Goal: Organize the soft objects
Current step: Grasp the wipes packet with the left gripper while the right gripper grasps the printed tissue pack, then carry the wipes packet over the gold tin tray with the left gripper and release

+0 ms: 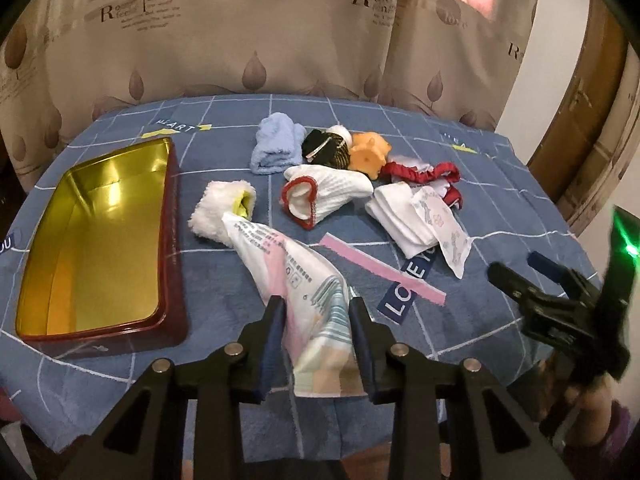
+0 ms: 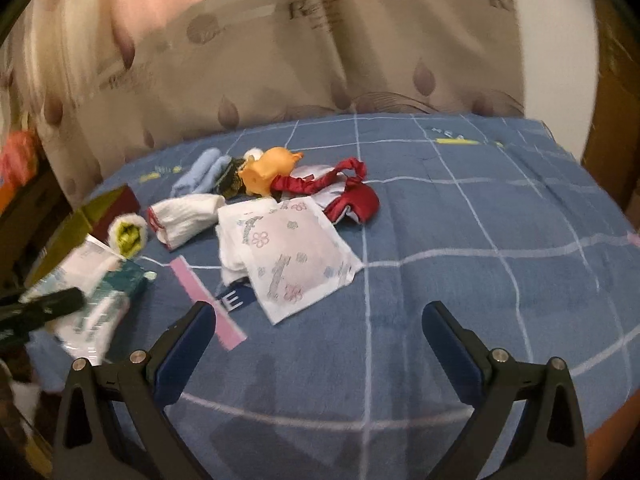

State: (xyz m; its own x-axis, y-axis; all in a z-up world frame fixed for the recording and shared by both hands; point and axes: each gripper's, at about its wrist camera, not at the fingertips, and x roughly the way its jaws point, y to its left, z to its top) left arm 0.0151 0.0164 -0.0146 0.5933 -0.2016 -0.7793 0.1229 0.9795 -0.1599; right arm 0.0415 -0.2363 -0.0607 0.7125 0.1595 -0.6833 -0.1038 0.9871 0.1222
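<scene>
My left gripper (image 1: 316, 308) is shut on a soft printed tissue pack (image 1: 296, 280), held just above the blue tablecloth; the pack also shows at the left in the right wrist view (image 2: 96, 292). A fluffy white item with a yellow inside (image 1: 220, 208) lies behind it. An open gold-lined tin (image 1: 100, 240) stands to the left. A pile lies mid-table: a light blue cloth (image 1: 276, 144), a white sock with red trim (image 1: 324, 192), an orange toy (image 1: 368, 152), a red scrunchie (image 1: 420, 172) and a floral white pad (image 2: 292, 256). My right gripper (image 2: 320, 336) is open and empty above bare cloth.
The round table's blue checked cloth (image 2: 480, 240) spreads right of the pile. A pink strip (image 1: 380, 268) lies in the middle. A beige curtain (image 1: 280, 40) hangs behind the table. A wooden door (image 1: 580, 100) stands at the far right.
</scene>
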